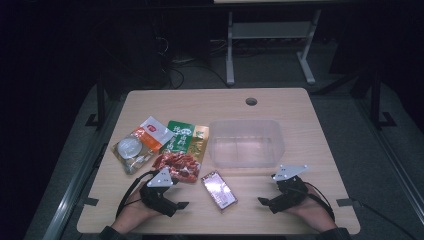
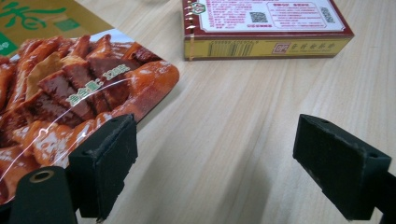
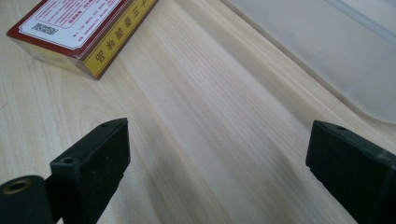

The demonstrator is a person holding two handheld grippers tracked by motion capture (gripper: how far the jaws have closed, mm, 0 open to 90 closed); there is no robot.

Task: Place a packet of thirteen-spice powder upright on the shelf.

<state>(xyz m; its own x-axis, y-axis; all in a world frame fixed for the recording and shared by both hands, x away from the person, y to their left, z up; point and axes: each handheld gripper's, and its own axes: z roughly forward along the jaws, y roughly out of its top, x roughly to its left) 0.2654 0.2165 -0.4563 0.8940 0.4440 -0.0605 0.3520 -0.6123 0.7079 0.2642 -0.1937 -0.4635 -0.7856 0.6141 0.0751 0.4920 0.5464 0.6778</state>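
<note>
Flat box (image 1: 219,189) lies between open grippers, seemingly unobstructed.

a flat red-edged box (image 1: 219,189) is laid label-up on the table, just beside a meat-printed pouch (image 1: 181,151).

Meat pouch (image 2: 70,93) cropped; box (image 3: 79,28) print illegible
</note>
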